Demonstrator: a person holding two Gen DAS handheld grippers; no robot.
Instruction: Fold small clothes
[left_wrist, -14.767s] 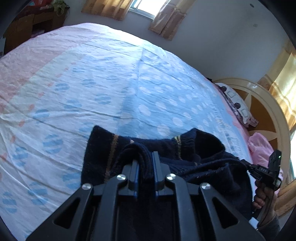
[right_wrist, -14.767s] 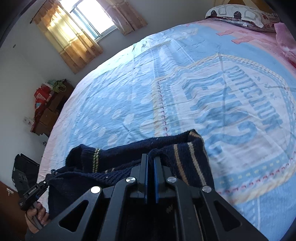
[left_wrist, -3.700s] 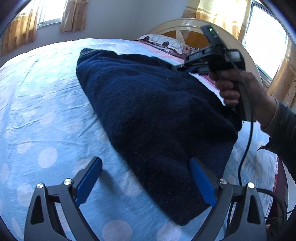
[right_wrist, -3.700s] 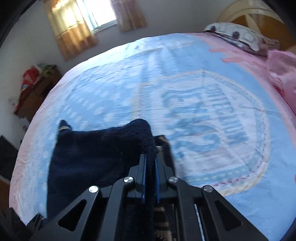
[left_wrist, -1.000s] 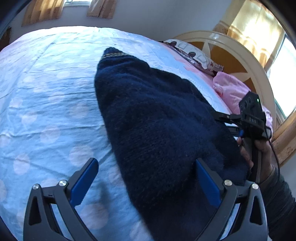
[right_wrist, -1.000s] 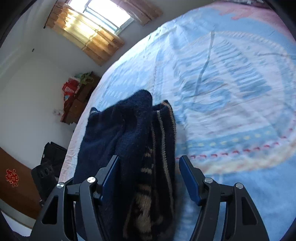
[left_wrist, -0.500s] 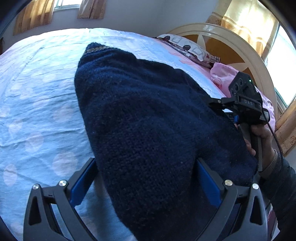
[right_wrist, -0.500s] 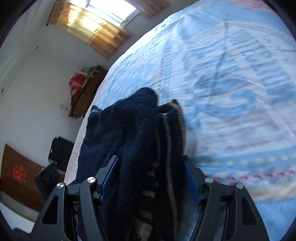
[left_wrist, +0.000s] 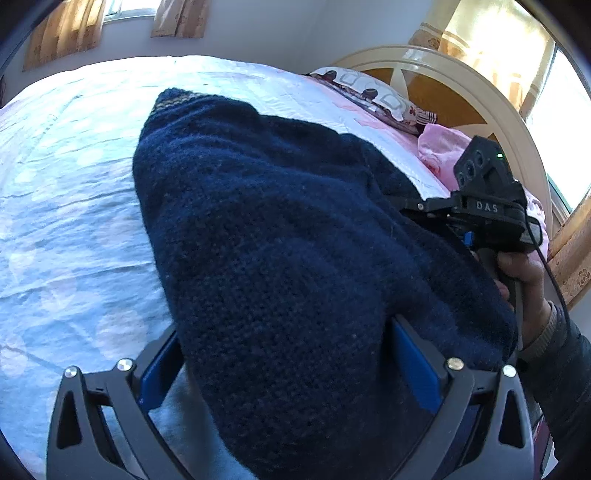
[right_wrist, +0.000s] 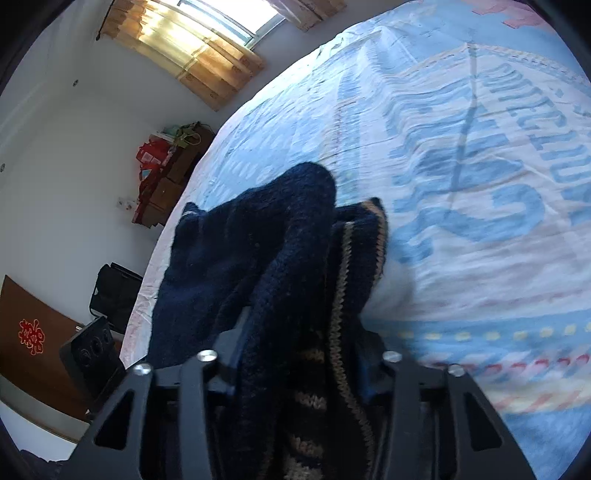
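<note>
A dark navy knitted sweater (left_wrist: 280, 236) with tan stripes lies folded on the blue and white bedsheet (left_wrist: 66, 206). My left gripper (left_wrist: 288, 354) is wide open, its blue pads on either side of the sweater's near end. The sweater fills the gap between the jaws. My right gripper (right_wrist: 299, 350) is partly open with a thick bunch of the sweater (right_wrist: 288, 258) between its jaws, the tan stripes showing. The right gripper's body (left_wrist: 487, 210) shows in the left wrist view at the sweater's right edge, held by a hand.
A round wooden headboard (left_wrist: 454, 88) and patterned pillow (left_wrist: 373, 96) stand at the bed's far right, with pink cloth (left_wrist: 443, 147) beside them. In the right wrist view a wooden cabinet with red items (right_wrist: 166, 173) and a black bag (right_wrist: 114, 291) stand off the bed's left side.
My left gripper has moved forward so the sweater's end now sits deep between its open jaws. My right gripper's jaws have narrowed around the bunched sweater edge.
</note>
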